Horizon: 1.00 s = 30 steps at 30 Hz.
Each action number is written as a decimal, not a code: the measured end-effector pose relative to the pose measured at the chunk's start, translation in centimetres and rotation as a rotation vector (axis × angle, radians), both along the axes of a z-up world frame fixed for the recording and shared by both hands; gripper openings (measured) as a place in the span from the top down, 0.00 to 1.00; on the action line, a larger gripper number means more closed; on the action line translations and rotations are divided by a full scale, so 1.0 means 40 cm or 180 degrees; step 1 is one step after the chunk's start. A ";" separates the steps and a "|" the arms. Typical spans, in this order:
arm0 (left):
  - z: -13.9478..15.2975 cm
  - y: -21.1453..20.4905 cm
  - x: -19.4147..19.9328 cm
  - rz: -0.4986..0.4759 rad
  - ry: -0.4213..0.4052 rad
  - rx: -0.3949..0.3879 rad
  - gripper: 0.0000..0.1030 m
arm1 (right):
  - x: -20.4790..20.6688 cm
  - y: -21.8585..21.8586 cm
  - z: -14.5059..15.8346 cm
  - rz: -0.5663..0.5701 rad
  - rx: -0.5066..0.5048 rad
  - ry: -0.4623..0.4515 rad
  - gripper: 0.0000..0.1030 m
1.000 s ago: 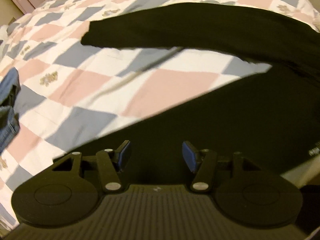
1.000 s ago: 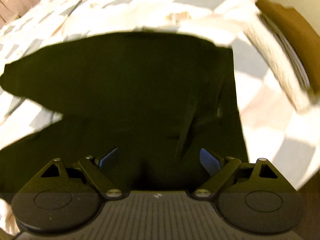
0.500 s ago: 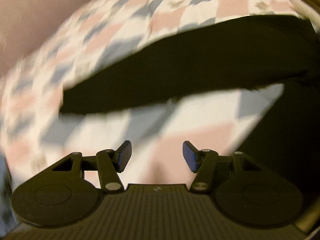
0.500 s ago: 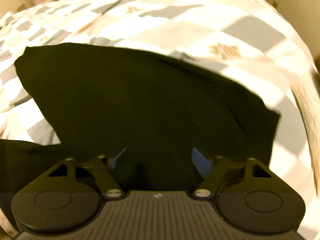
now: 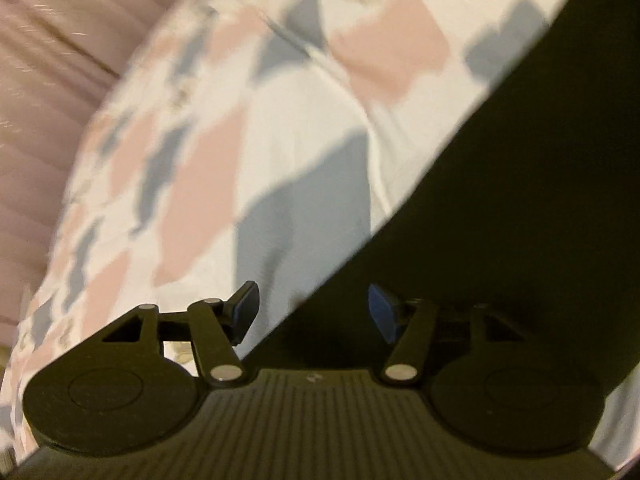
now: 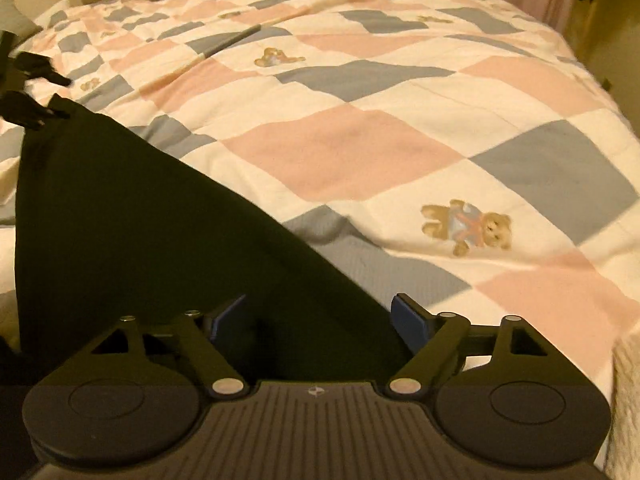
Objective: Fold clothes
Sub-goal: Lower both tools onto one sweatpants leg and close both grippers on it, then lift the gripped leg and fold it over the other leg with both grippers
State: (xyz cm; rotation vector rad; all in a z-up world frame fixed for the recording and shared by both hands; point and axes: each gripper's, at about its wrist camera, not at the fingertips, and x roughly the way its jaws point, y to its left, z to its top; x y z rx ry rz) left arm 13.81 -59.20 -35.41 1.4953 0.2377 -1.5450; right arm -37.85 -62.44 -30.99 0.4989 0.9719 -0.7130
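A black garment (image 6: 132,232) lies on the patchwork quilt (image 6: 340,152), filling the left of the right wrist view as a wedge that narrows to a far corner. My right gripper (image 6: 318,320) is open, low over the garment's near edge, with cloth under its left finger and quilt under its right one. In the blurred left wrist view the same black garment (image 5: 520,184) covers the right side. My left gripper (image 5: 312,312) is open, and the cloth's edge runs between its fingers. Two dark fingers (image 6: 36,92) of the left gripper show by the garment's far corner.
The quilt (image 5: 280,140) has pink, grey-blue and white diamonds with teddy bear prints (image 6: 468,226). A pink curtain (image 5: 48,80) hangs past the bed's edge. Something pale and fluffy (image 6: 626,400) sits at the lower right. A long crease (image 6: 224,46) crosses the far quilt.
Both views have swung. In the left view the garment went from across the top to the right side. In the right view it shifted left, baring much more quilt. Both grippers stayed open.
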 end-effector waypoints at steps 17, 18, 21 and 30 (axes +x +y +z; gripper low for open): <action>-0.073 0.047 -0.008 -0.0702 -0.0417 0.0213 0.98 | 0.040 0.002 -0.029 0.0357 0.0039 0.0150 0.98; -0.054 0.066 -0.006 -0.0676 -0.0417 0.0124 0.99 | 0.042 0.036 -0.002 0.0379 -0.0150 0.0193 0.98; 0.035 0.154 0.011 -0.0488 -0.0334 -0.0163 0.99 | 0.040 0.143 0.083 0.0393 -0.0604 0.0230 0.98; 0.326 0.708 0.006 0.0345 0.0282 -0.0704 0.97 | -0.012 0.649 0.252 0.0415 -0.1202 0.0418 0.98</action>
